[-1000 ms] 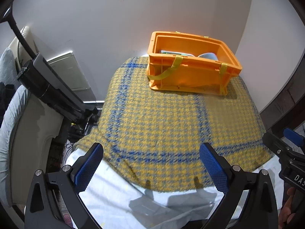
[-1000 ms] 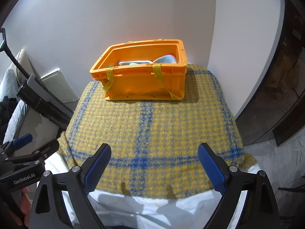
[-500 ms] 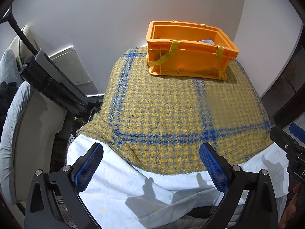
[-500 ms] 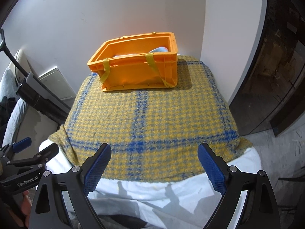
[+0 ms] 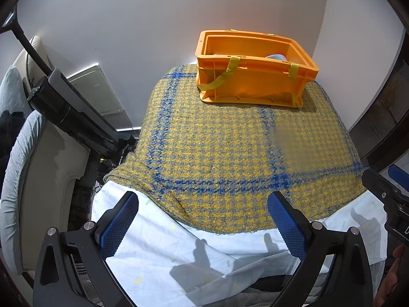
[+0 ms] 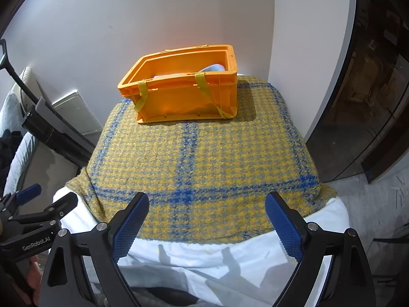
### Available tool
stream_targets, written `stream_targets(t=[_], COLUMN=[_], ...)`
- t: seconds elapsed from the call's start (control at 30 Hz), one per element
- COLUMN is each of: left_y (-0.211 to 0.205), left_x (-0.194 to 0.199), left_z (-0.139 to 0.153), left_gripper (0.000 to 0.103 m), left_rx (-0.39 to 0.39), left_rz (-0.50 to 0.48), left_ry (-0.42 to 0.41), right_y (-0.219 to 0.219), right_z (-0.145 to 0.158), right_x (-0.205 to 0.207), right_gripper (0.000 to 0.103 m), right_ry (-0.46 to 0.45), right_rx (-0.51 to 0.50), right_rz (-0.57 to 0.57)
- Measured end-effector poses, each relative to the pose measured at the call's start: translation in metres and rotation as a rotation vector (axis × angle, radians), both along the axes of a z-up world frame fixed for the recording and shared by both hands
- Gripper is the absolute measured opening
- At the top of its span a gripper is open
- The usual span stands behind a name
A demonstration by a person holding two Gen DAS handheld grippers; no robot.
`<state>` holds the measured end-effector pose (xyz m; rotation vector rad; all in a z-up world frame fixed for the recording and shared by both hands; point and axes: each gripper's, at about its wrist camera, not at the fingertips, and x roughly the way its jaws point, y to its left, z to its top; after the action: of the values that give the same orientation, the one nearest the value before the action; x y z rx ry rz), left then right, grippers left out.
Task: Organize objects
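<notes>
An orange plastic crate [image 5: 253,81] with yellow straps stands at the far end of a table under a yellow and blue checked cloth [image 5: 230,153]. It also shows in the right wrist view [image 6: 184,97]. A pale blue object [image 6: 213,68] peeks over its rim; the rest of the contents are hidden. My left gripper [image 5: 203,220] is open and empty, held off the table's near edge. My right gripper [image 6: 207,220] is open and empty, also off the near edge, to the right of the left one.
A white sheet [image 5: 179,250] hangs below the checked cloth at the near edge. A black folded stand [image 5: 71,112] and a pale chair [image 5: 15,179] are at the left. White walls stand behind the crate. A dark cabinet [image 6: 370,102] is at the right.
Both grippers have pulled back and away from the table. The crate looks smaller and farther, and more of the white sheet shows. Both stay open.
</notes>
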<state>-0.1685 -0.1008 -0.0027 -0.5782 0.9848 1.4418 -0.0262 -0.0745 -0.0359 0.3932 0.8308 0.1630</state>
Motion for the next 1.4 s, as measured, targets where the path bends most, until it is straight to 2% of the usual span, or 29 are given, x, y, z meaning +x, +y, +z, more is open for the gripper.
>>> stream_targets(t=[0.17,0.2,1.4], left_y=[-0.0005,-0.0003,-0.0013], left_x=[0.0018,0.0020,0.0019], left_z=[0.0011,0.0010,0.0023], left_gripper=[0.103,0.103,0.103], left_rx=[0.004,0.006,0.007], left_rz=[-0.004,-0.041,-0.067], left_ry=[0.005,0.008,0.009], right_y=[0.0009,0.0007,-0.0025], right_z=[0.0004,0.0003,-0.0048], right_x=[0.0014,0.0014,0.0026], right_gripper=[0.092,0.092,0.092], right_ry=[0.001,0.001,0.014], right_rx=[0.001,0.000,0.013], right_rz=[0.000,-0.001,0.008])
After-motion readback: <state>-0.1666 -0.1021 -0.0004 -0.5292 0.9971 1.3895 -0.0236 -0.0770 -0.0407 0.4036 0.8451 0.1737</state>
